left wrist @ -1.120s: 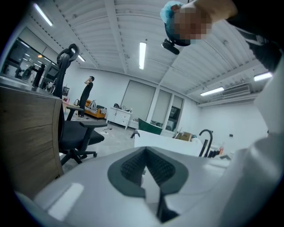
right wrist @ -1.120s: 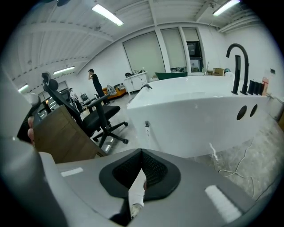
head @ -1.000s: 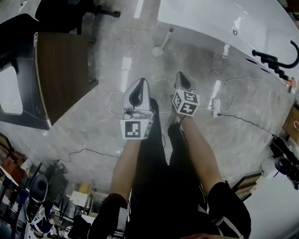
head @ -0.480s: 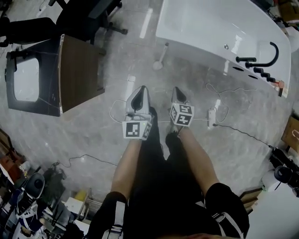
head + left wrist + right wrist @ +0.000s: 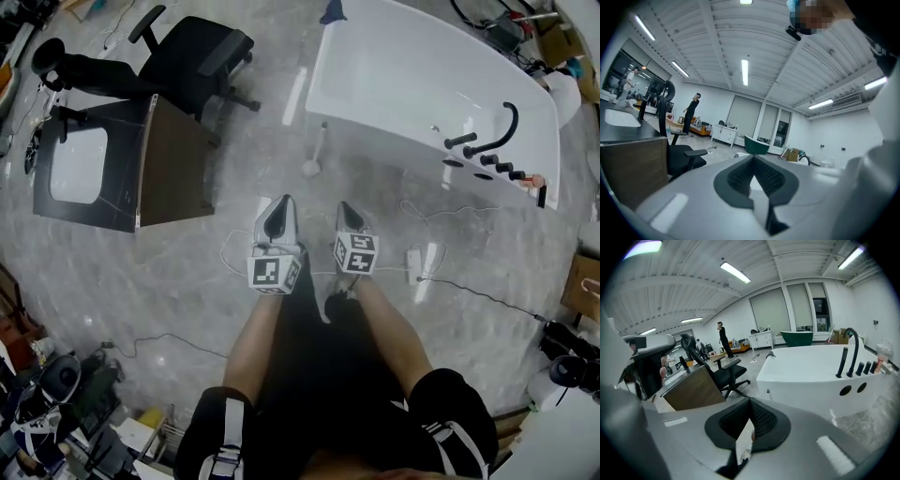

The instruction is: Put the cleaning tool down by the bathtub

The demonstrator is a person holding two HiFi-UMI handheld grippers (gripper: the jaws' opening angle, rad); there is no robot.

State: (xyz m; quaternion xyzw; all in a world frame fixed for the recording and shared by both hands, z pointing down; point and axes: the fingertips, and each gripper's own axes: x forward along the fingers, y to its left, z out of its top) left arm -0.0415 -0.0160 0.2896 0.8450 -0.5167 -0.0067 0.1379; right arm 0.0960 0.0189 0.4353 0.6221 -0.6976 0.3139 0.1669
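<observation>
Both grippers have risen, side by side: left gripper (image 5: 280, 201) and right gripper (image 5: 344, 208) each pinched together, empty. Beyond them at twelve o'clock, the cleaning tool (image 5: 314, 155) stands on the floor, just beside the bathtub (image 5: 394, 84) at one o'clock.

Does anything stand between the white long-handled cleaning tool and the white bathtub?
Nothing visible does. The white long-handled cleaning tool sits on the bare grey floor, right beside the white bathtub wall.

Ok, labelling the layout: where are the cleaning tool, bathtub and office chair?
Cleaning tool (image 5: 310, 168): head view, its lower end.
Bathtub (image 5: 394, 84): head view, bare inner floor.
Office chair (image 5: 202, 56): head view, seat.
</observation>
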